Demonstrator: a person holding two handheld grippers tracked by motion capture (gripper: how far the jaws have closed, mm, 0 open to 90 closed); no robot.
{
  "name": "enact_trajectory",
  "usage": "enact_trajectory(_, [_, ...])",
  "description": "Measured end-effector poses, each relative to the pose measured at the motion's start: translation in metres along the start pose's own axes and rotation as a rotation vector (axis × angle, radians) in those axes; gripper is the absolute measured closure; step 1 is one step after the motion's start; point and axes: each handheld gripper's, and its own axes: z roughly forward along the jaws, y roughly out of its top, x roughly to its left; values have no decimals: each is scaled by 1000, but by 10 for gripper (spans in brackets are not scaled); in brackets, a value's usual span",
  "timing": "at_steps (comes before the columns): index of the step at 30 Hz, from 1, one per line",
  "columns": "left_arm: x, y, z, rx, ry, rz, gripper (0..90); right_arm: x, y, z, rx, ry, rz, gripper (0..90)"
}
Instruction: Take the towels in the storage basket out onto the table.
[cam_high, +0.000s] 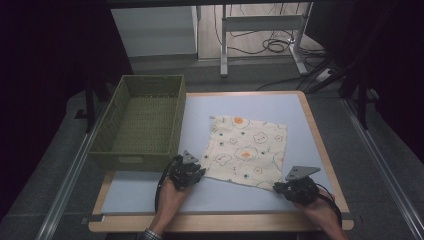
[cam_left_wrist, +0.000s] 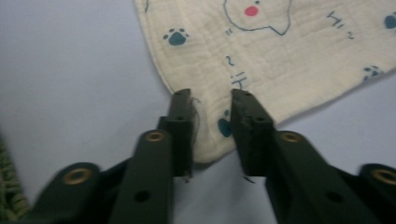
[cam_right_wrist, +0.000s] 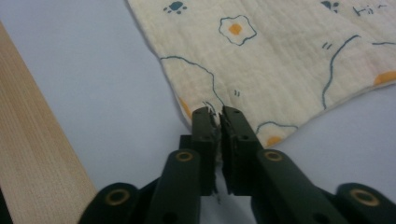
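Now both grippers sit at the cloth's (cam_high: 246, 150) near corners: right gripper (cam_right_wrist: 219, 114) pinches it shut, left gripper (cam_left_wrist: 212, 100) straddles it slightly agape; bare table (cam_high: 150, 192) flanks them.

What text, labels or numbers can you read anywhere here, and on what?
Cloth: no words; printed bears, fried eggs, paw prints and small dark-blue strokes that may be characters, too blurred to read.
Basket: a pale patch on its near wall, perhaps a label, too small to read.
Left tool and right tool: no markings.
Table: none.
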Motion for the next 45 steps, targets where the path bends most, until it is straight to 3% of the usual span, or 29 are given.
enact_trajectory(2, [0, 1, -1, 6, -9, 6, 868, 1, 0, -1, 3, 1, 5, 872])
enact_trajectory(7, [-6, -3, -8, 10, -47, 12, 871, 1, -6, -11, 12, 5, 12, 875])
enact_trajectory(11, [-21, -11, -17, 8, -83, 25, 863, 2, -15, -23, 7, 14, 29, 875])
enact_trajectory(15, [-35, -20, -24, 18, -91, 50, 849, 5, -25, -34, 16, 20, 42, 875])
enact_trajectory(17, [-38, -22, -26, 21, -88, 62, 784, 7, -30, -38, 23, 28, 57, 869])
enact_trajectory(20, [-34, -19, -29, 2, -45, 67, 650, 3, -34, -43, 2, 72, 89, 830])
enact_trajectory(24, [-24, -7, -28, -17, -26, 56, 534, -7, -28, -46, -26, 60, 106, 725])
enact_trajectory(29, [-18, 15, -14, -27, -23, 73, 474, -27, -17, -41, -72, -10, 120, 676])
enact_trajectory(34, [-15, 39, 3, -30, -5, 103, 386, -51, -5, -29, -96, -102, 118, 554])
enact_trajectory(40, [-5, 63, 21, -46, -27, 95, 296, -71, 7, -12, -60, -134, 159, 399])
enact_trajectory(42, [0, 70, 26, -49, -34, 78, 259, -77, 10, -7, -46, -115, 200, 351])
enact_trajectory(45, [6, 78, 33, -53, -35, 60, 221, -85, 15, 0, -32, -111, 218, 312])
